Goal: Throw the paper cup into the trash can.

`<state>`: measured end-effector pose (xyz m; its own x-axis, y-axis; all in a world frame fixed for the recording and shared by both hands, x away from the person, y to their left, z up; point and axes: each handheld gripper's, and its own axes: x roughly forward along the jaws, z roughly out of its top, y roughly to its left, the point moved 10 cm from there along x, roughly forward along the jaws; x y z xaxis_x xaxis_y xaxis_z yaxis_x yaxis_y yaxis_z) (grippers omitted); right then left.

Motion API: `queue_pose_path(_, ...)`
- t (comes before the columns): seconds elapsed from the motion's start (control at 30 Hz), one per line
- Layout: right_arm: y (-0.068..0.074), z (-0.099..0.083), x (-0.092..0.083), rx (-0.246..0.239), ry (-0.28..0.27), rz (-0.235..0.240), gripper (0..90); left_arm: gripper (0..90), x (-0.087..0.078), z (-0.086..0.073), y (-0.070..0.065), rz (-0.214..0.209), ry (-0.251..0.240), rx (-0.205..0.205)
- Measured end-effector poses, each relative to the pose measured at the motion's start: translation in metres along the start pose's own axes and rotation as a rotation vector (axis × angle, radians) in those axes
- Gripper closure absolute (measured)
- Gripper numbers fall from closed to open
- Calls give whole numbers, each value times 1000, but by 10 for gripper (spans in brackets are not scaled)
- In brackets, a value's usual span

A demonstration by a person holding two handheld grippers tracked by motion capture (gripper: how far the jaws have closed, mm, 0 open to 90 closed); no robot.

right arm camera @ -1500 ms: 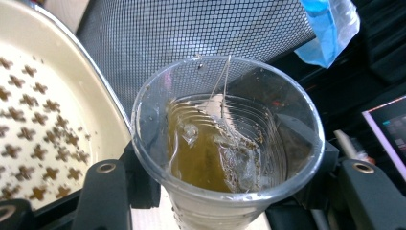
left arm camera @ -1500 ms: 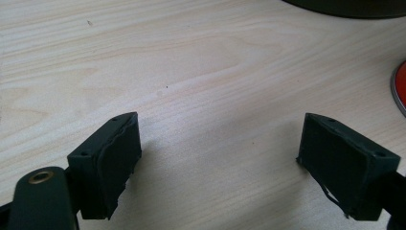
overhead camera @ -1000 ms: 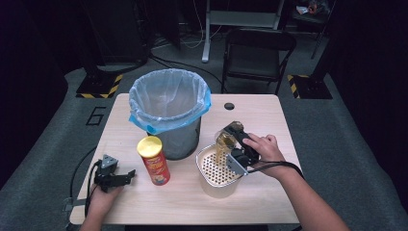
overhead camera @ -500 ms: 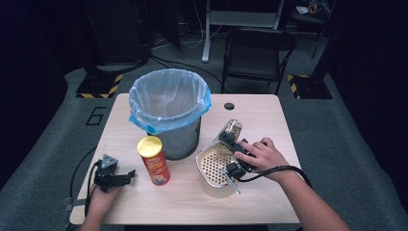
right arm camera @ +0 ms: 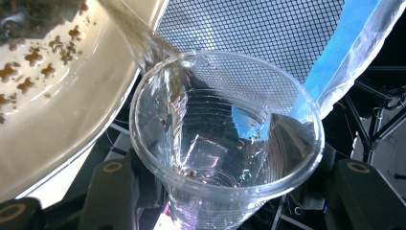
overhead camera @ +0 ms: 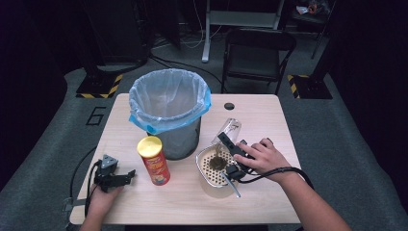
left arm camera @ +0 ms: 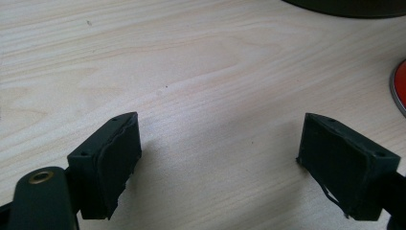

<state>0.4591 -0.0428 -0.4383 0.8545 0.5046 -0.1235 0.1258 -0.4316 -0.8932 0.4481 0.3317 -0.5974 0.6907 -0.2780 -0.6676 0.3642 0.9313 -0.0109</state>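
Wooden counter (overhead camera: pixel 269 115) in a dark room: your right gripper tips a cup over a strainer.

Your right gripper (overhead camera: pixel 230 153) is clamped on the clear cup (right arm camera: pixel 225 143), tilted so brownish liquid runs from its rim into the cream strainer (overhead camera: pixel 204 161) just beside it; brown bits lie in the strainer and a few cling inside the cup. Behind stands a mesh bin (overhead camera: pixel 169 103) with a blue liner, a red can (overhead camera: pixel 153 160) beside it. Your left gripper (left arm camera: pixel 220 163) rests on the counter, jaws wide apart on nothing.
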Motion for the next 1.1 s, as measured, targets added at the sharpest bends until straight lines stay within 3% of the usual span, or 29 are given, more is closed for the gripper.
queue_pose_path(0.13, -2, 1, -2, 6, -2, -15, 414, 141, 0, 0, 0, 0, 0, 0)
queue_pose_path(0.3, -2, 2, -2, 1, -12, 2, 414, 141, 0, 0, 0, 0, 0, 0)
queue_pose_path(1.1, -4, 4, -4, 10, -24, -7, 413, 141, 0, 0, 0, 0, 0, 0)
